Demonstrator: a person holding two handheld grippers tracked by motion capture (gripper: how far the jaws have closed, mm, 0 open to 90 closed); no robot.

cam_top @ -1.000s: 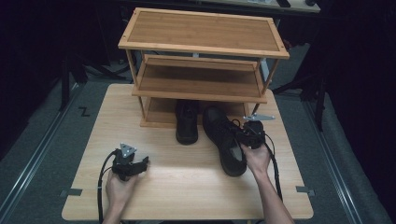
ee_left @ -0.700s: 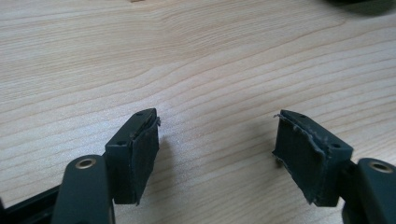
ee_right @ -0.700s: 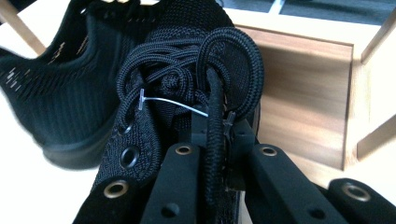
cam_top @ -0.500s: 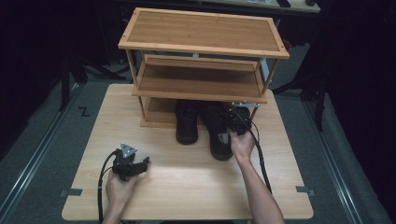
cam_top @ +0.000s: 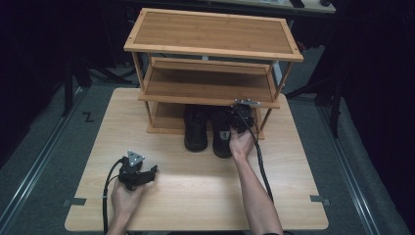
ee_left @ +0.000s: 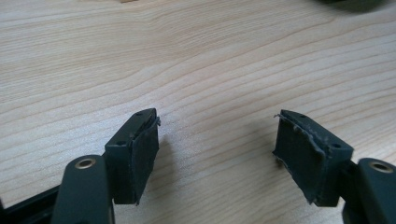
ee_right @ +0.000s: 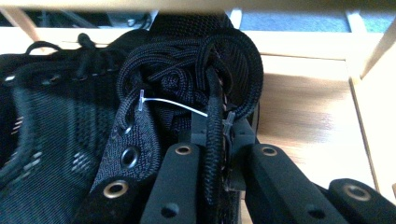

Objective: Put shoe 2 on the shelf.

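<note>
While the right gripper (cam_top: 240, 119) stands at the front edge of the rack's bottom shelf (cam_top: 169, 117), its jaws are clenched on the black collar fabric and laces of the right shoe (cam_top: 222, 134), as the right gripper view confirms: the pads are pinched tight on the material beside a white plastic tie (ee_right: 173, 103). That shoe lies with its toe end tucked under the middle shelf (cam_top: 205, 85) and its heel end protruding toward six o'clock over the table (cam_top: 205, 196). At its nine o'clock, just beside it and seemingly touching, the left shoe (cam_top: 195, 128) sits in much the same way, partly on the bottom shelf, heel outward. The wooden rack (cam_top: 210, 29) occupies the twelve o'clock half of the table; its top and middle shelves carry nothing. The left gripper (cam_top: 138, 172) rests low at about seven o'clock, well apart from the shoes, with its jaws released and only bare wood grain between them in the left gripper view. Judgement on progress: placing the pair on the bottom shelf appears nearly done. One shoe looks set down; the second is at the shelf but not let go. Remaining, by my reading: seat the shoe squarely, release the grip, and draw the hand clear without snagging the laces.
</note>
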